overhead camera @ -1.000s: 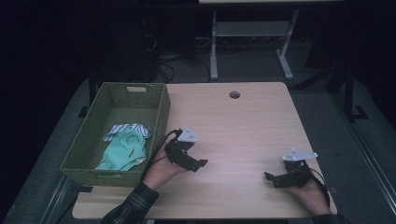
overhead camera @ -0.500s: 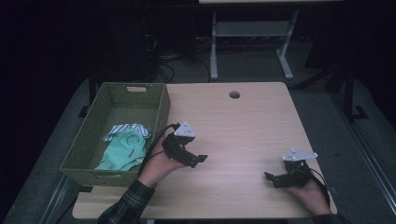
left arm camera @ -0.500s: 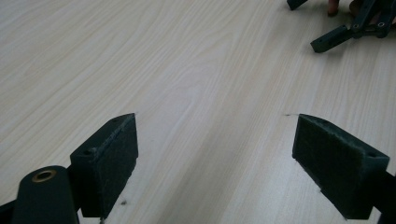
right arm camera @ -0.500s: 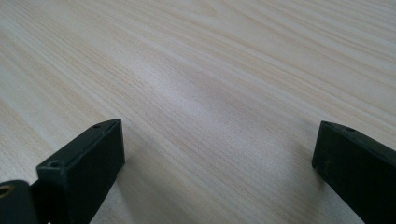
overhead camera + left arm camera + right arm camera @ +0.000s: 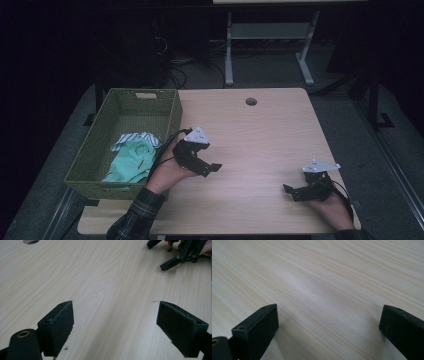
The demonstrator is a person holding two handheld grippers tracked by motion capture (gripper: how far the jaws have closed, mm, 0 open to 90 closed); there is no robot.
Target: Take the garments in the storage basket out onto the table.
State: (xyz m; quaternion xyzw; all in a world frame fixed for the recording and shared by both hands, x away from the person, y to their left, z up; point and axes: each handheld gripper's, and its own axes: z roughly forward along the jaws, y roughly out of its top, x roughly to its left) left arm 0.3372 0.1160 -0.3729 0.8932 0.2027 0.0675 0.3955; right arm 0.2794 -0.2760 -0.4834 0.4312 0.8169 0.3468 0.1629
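Meanwhile, the left gripper (image 5: 200,160) has drifted a little up and away from the person, keeping just to the right of the green woven plastic basket (image 5: 170,112), where a second ago it lay lower and nearer the counter's front edge. Its jaws stand wide apart with nothing between them; the left gripper view looks along them across bare pale wood counter (image 5: 100,277) toward the other gripper far off at the top right. The right gripper (image 5: 305,189) has not stirred: it rests on the counter well to the right of the basket, near the front edge, jaws likewise spread wide and empty over plain wood grain (image 5: 324,290).

Inside the basket, toward its near end, lies a crumpled mint-green cloth (image 5: 131,162) with a blue-and-white striped cloth (image 5: 132,139) touching it on the far side. Neither gripper touches them.

Judged from this, the work is at its opening: the left hand is lifted and open beside the basket wall, so a reach over the rim for the mint cloth looks the likely step, though the jaws currently point away from the basket, toward the open counter. They would need turning toward the basket first. The soft cloth should pinch easily, but may drag the striped one along.
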